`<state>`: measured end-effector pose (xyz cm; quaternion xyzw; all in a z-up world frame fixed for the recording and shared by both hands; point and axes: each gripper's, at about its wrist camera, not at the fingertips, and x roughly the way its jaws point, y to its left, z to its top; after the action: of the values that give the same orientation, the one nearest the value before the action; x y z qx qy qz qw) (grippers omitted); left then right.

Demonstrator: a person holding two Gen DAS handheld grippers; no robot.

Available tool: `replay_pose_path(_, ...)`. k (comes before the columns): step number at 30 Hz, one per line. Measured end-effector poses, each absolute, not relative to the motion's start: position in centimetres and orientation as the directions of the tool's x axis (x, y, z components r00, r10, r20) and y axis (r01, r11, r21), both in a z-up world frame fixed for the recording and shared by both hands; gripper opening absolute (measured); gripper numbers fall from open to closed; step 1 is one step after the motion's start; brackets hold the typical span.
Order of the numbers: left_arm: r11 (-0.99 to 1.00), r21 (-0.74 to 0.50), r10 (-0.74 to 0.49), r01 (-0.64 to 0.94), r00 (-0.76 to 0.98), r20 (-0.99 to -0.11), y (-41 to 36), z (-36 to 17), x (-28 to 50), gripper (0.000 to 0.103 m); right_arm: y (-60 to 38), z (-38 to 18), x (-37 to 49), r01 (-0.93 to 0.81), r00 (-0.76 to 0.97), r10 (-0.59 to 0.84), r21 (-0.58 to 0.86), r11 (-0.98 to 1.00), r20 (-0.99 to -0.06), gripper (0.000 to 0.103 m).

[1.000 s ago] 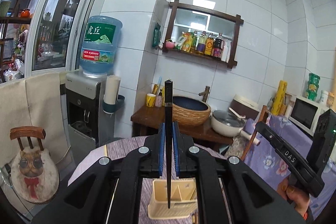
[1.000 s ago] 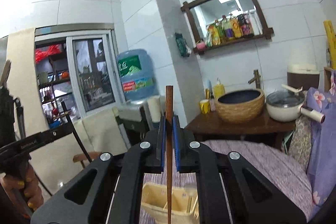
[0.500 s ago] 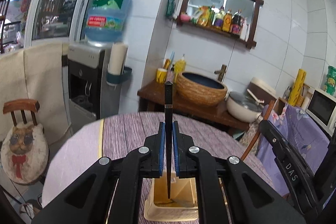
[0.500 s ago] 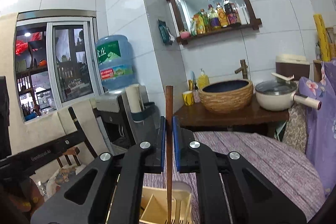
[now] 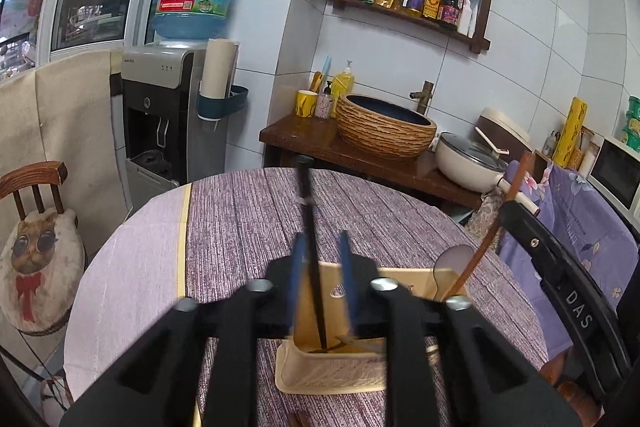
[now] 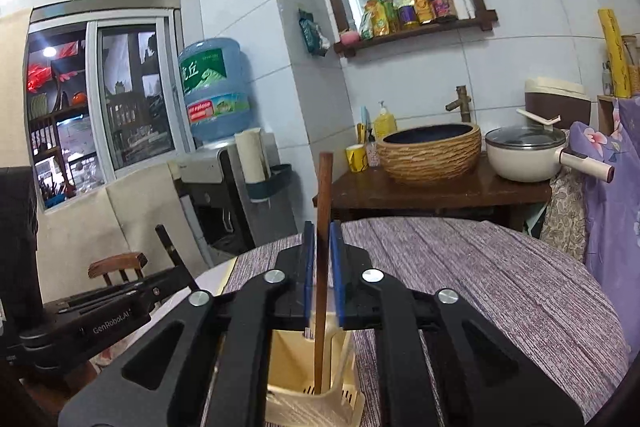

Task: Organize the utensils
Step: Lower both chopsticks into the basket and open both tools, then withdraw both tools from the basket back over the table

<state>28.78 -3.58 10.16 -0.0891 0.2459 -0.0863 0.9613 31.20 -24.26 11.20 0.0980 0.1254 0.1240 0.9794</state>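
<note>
— Left wrist: my left gripper (image 5: 322, 267) stands parted, the black chopstick (image 5: 310, 239) loose between its pads, tip down in the holder (image 5: 332, 367) on the table (image 5: 240, 227).

— And your right?

— My right gripper (image 6: 322, 259) is slightly parted around the brown chopstick (image 6: 322, 247), whose tip sits in the holder (image 6: 304, 399).

Left tongs (image 5: 322, 247) parted wide, pointing downward, right tongs (image 6: 322, 239) slightly parted, also angled down

My utensil holder (image 5: 340, 371) stands on the round table (image 5: 248, 227) just before me; one chopstick (image 5: 310, 247) stands in it, a spoon (image 5: 450, 261) to its right. Behind the table — a side counter (image 5: 320, 143) bearing the basin (image 5: 384, 127) and, right of it, the pot (image 5: 468, 163); the water dispenser (image 5: 168, 115) stands left.
</note>
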Motion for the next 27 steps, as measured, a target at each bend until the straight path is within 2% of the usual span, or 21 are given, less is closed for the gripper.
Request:
replay_pose_path(1,0.968,-0.217,-0.212,0.124,0.868,-0.449,-3.5,10.2,28.4,0.055,-24.4,11.2,30.8,-0.215,0.941,0.262,0.22,0.951,-0.214,0.046)
replay_pose_path(2,0.968,-0.221,-0.209,0.121,0.875,-0.437,-3.3,10.3,27.9,0.061,-24.6,11.2,30.0,-0.209,0.946,0.253,0.217,0.954,-0.204,0.051)
replay_pose_path(4,0.971,-0.211,-0.193,0.111,0.885,-0.423,-2.9,10.5,26.8,0.061,-25.0,11.1,29.0,-0.203,0.945,0.249,0.213,0.956,-0.214,0.051)
replay_pose_path(6,0.974,-0.202,-0.184,0.105,0.883,-0.431,-2.5,10.2,25.6,0.066,-25.5,10.6,28.0,-0.205,0.931,0.26,0.225,0.953,-0.255,0.052)
replay_pose_path(8,0.975,-0.208,-0.171,0.083,0.877,-0.449,-2.0,9.5,24.7,0.07,-25.8,9.8,27.4,-0.2,0.911,0.267,0.228,0.953,-0.315,0.057)
replay_pose_path(13,0.984,-0.179,-0.119,0.021,0.824,-0.555,-0.8,5.6,23.0,0.067,-26.0,5.8,26.0,-0.153,0.845,0.201,0.137,0.979,-0.495,0.059)
replay_pose_path(15,0.985,-0.174,-0.117,0.011,0.781,-0.613,-0.4,3.6,22.7,0.064,-26.1,3.4,25.5,-0.132,0.802,0.184,0.132,0.982,-0.569,0.059)
replay_pose_path(17,0.985,-0.175,-0.124,0.007,0.733,-0.669,-0.4,1.6,22.5,0.054,-25.7,0.7,25.2,-0.131,0.739,0.188,0.136,0.982,-0.646,0.059)
replay_pose_path(20,0.98,-0.198,-0.155,0.012,0.667,-0.729,-0.6,-1.1,21.8,0.048,-25.2,-2.1,24.7,-0.119,0.685,0.171,0.123,0.985,-0.708,0.059)
replay_pose_path(27,0.981,-0.181,-0.188,0.073,0.607,-0.772,-2.5,-3.6,20.0,0.047,-24.0,-4.1,23.7,-0.115,0.642,0.13,0.073,0.991,-0.756,0.059)
